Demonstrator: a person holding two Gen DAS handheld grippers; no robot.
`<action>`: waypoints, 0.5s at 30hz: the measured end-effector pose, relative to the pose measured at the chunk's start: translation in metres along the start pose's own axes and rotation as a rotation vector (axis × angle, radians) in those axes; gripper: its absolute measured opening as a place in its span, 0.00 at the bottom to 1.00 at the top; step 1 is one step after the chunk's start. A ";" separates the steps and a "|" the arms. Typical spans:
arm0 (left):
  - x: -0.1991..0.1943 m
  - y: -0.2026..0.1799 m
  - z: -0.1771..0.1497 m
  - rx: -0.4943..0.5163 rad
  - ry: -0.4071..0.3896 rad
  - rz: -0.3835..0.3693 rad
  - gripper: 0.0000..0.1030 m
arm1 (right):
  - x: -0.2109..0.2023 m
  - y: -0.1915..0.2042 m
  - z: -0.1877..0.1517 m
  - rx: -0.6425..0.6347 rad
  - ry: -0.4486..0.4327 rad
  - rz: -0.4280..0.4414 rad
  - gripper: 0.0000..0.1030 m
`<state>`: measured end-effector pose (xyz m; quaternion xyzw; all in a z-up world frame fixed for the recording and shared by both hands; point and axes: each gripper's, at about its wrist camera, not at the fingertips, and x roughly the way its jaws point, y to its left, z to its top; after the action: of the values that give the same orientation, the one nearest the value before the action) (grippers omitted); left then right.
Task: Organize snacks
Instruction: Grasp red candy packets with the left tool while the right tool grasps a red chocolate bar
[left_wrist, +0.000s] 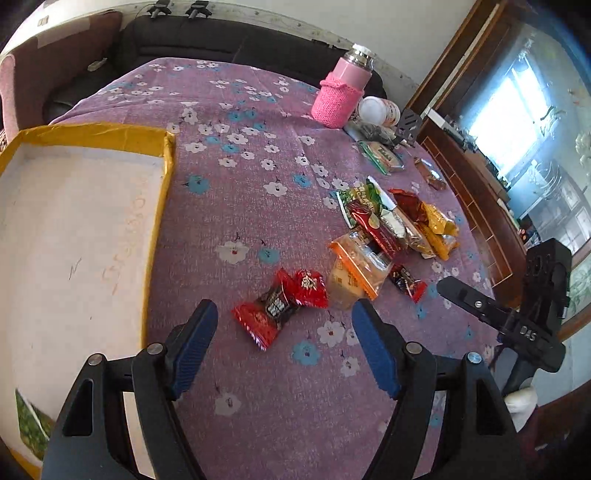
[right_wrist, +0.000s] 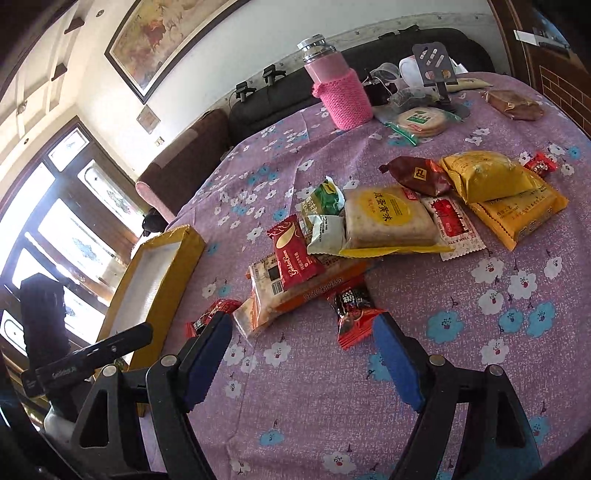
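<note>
In the left wrist view, we see the left gripper with its blue-padded jaws spread and nothing between them, angled down over the purple flower-printed tablecloth. Just ahead of the jaws lie two small red-and-black wrapped candies, touching each other; we judge the spread jaws are set to straddle them for a pick. To the left sits the shallow yellow-edged cardboard box with a white floor, open side up and almost empty, which we take to be the destination for the snacks. The mixed heap of snack packets lies further right, with the right gripper's black body beside it. In the right wrist view, the right gripper is likewise spread and empty, pointing at a red-and-black wrapped candy lying just in front of its jaws and apart from them. Behind it the flat orange-trimmed clear biscuit packet carries a red wafer packet, so loose small items are the easier first picks. A pink knit-sleeved flask stands at the far edge, clear of the work.
</note>
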<state>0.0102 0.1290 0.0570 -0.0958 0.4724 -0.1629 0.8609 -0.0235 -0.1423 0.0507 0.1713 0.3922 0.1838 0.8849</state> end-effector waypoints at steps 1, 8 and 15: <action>0.008 -0.003 0.002 0.031 0.013 0.025 0.73 | 0.000 -0.001 0.000 0.006 0.001 0.004 0.78; 0.033 -0.023 -0.009 0.208 0.071 0.112 0.36 | 0.002 0.009 0.014 -0.034 0.016 0.042 0.78; 0.039 -0.026 -0.009 0.216 0.076 0.112 0.35 | 0.036 0.041 0.041 -0.130 0.066 0.045 0.70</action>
<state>0.0168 0.0903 0.0303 0.0302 0.4892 -0.1678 0.8553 0.0220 -0.0968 0.0725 0.1161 0.4043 0.2344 0.8764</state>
